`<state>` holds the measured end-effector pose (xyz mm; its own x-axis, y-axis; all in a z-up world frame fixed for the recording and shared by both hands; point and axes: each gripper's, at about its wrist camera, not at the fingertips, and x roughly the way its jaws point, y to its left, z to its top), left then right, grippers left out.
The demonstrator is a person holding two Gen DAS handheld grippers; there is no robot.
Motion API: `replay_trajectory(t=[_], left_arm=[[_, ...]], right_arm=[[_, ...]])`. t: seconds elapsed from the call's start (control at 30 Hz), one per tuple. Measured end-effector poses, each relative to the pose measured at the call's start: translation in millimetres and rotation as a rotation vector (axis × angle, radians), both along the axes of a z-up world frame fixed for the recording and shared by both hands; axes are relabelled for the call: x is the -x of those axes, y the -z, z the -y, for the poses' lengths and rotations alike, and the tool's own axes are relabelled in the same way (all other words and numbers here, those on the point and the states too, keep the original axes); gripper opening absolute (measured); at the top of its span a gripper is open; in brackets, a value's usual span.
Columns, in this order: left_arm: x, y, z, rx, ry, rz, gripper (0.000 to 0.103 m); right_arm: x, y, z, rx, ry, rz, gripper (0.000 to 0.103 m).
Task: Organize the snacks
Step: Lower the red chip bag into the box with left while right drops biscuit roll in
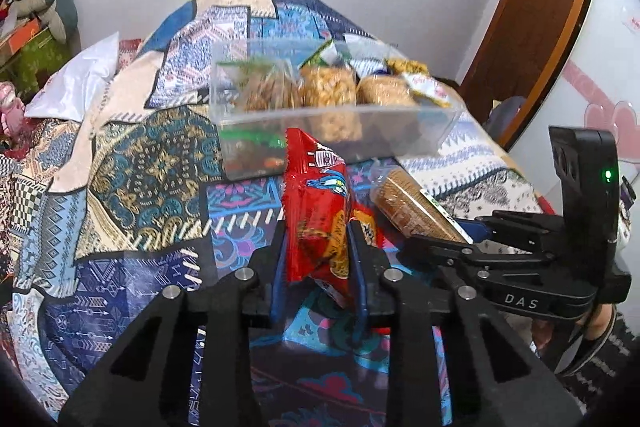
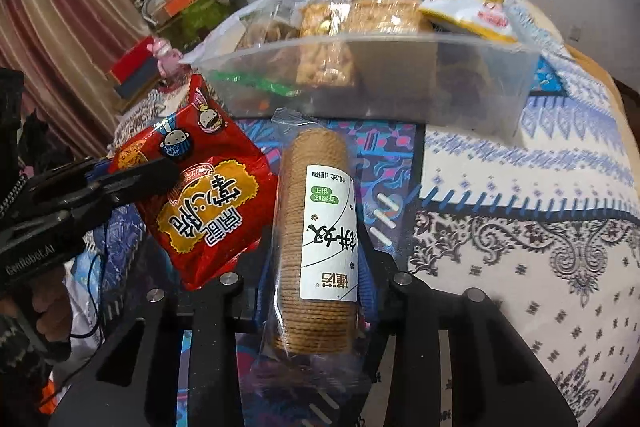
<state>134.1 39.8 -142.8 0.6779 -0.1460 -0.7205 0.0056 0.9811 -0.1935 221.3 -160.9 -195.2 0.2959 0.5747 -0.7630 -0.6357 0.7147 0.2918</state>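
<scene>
- Left hand-held gripper (image 1: 318, 247): black frame, blue-padded fingers clamped on a red crinkly foil snack packet (image 1: 316, 211) with yellow print. Packet stands upright between the pads, lifted above the bed.
- Right hand-held gripper (image 2: 316, 259): fingers clamped on a clear-wrapped roll of round brown biscuits with a white label (image 2: 314, 239). Roll points ahead along the fingers.
- The two held packs sit side by side, just apart, red packet on the left.
- Straight ahead of both: a clear rectangular plastic storage box (image 1: 400, 115) on the patterned blue patchwork bedspread (image 1: 132, 155). It lies between the grippers and the far edge of the bed.
- In the box: clear bags of golden-brown snacks (image 1: 328, 89), tops standing above the rim; a yellow-and-white sachet (image 2: 468, 13) rides over the right end.
- White pillow (image 1: 76, 83) near the bed's far left edge; brown wooden door (image 1: 536, 23) beyond the right side.
</scene>
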Motion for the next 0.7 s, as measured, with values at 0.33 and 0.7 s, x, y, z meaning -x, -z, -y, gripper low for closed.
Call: replay_trajectory(t=[0.33,0.7], left_arm=[[5,-54,-5,-0.045,-0.013,0.143,0.025],[-40,-88,-14,-0.067,-0.042,0.235,0.025]], right_arm=[[-4,-47,26,-0.119,0.084,0.094,0.033],[-31,-86,14,-0.176,0.126,0.21,0.033]])
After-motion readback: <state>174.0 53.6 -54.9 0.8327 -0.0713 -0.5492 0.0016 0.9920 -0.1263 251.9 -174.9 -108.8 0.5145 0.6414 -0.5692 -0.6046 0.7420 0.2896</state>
